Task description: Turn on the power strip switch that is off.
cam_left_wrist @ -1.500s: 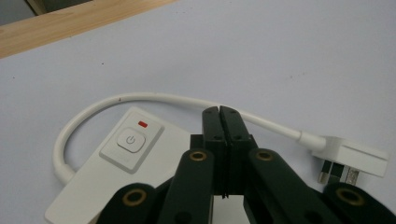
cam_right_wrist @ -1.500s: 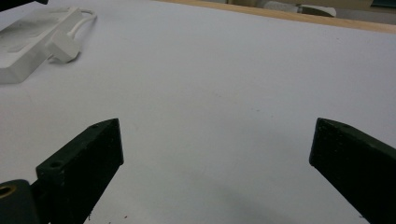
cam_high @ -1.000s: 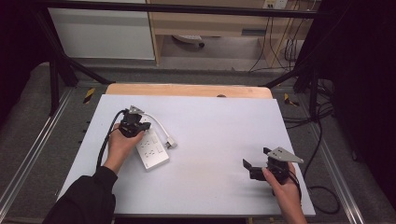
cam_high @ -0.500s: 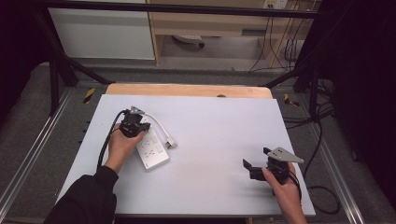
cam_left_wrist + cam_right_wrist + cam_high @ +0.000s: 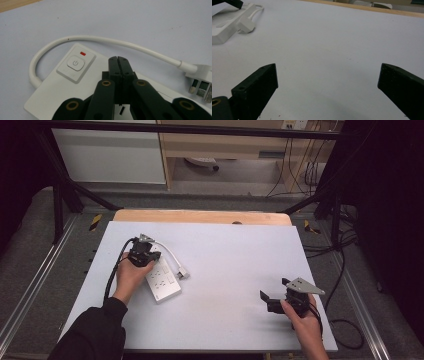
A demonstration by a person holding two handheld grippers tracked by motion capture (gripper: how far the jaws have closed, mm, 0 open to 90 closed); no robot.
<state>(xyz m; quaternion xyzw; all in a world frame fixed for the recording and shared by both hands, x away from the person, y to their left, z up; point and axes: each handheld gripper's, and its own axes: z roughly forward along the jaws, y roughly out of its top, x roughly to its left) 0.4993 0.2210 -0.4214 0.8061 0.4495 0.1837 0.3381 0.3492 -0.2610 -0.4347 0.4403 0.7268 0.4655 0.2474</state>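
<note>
1. Two grippers work over one white power strip (image 5: 162,279), which lies on the left half of the table (image 5: 235,260), its long axis running from far left to near right.
2. The left gripper (image 5: 117,59) hovers over the far end of the strip with its jaws pressed fully together and nothing between them; its tips lie just right of the power button (image 5: 75,63) and red indicator (image 5: 83,53).
3. The white cord (image 5: 100,40) loops from the strip's far end around to the plug (image 5: 201,80), which rests on the table just right of the strip.
4. The right gripper (image 5: 274,294) sits well apart at the near right, jaws spread wide and empty.
5. The tabletop is pale grey-white with a wooden far edge (image 5: 200,216); beyond it stand a dark frame (image 5: 60,200) and cabinets (image 5: 110,155).
</note>
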